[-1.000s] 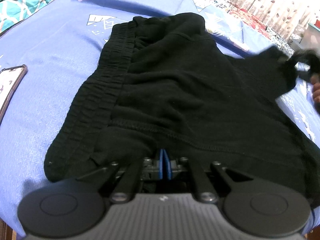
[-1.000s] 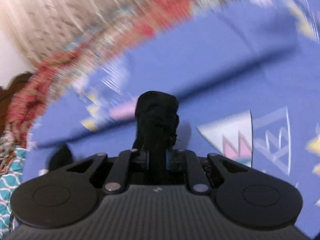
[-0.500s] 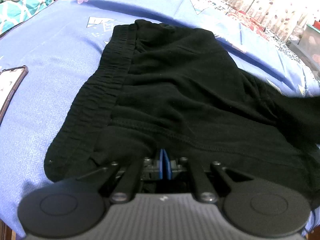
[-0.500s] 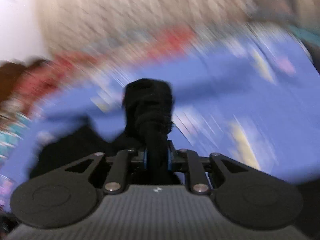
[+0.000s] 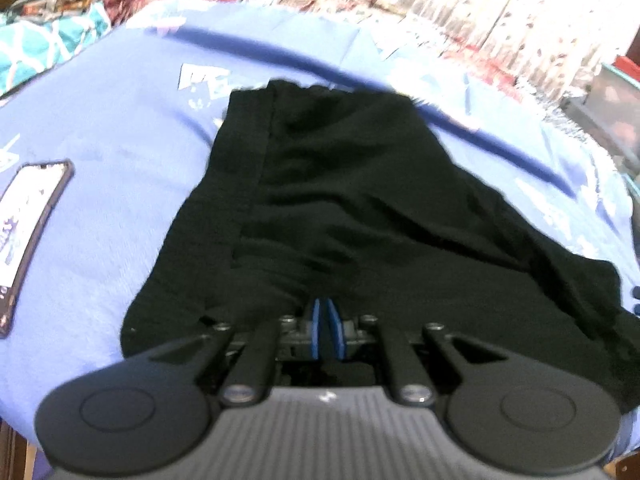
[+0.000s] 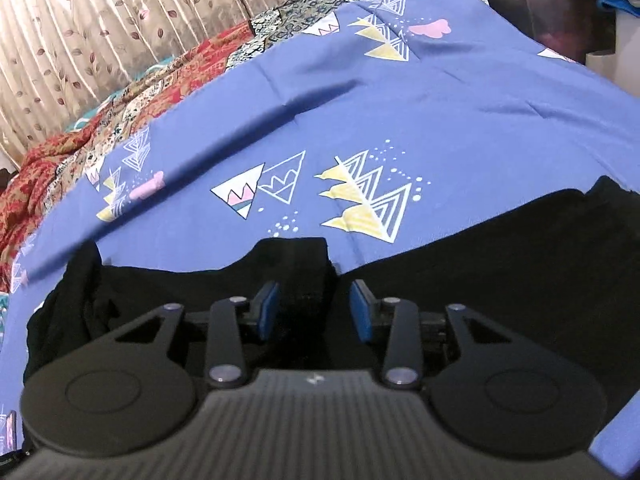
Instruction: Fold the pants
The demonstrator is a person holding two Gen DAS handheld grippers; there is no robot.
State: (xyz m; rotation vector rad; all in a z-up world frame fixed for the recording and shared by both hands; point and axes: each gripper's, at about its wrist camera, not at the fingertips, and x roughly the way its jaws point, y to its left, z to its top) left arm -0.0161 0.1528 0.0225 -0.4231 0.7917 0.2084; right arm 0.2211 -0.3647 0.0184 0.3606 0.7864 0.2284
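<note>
Black pants (image 5: 340,200) lie folded on the blue patterned bedsheet (image 5: 120,140), waistband along the left side. My left gripper (image 5: 324,312) is at their near edge, its blue pads nearly together with the cloth drawn up to them. In the right wrist view the pants (image 6: 500,240) stretch across the lower half of the picture. My right gripper (image 6: 316,310) is opening. The pants' black cuff (image 6: 296,264) lies between its spread pads (image 6: 266,310), and neither pad presses on it.
A phone (image 5: 32,232) lies on the sheet left of the pants. A red patterned quilt (image 6: 120,100) and a leaf-print curtain (image 6: 80,20) run along the bed's far side. A storage box (image 5: 616,92) stands at the far right.
My right gripper swung across with the pant leg, laid it over the pants and spread its jaws off the cuff. My left gripper rose and drew back slightly.
</note>
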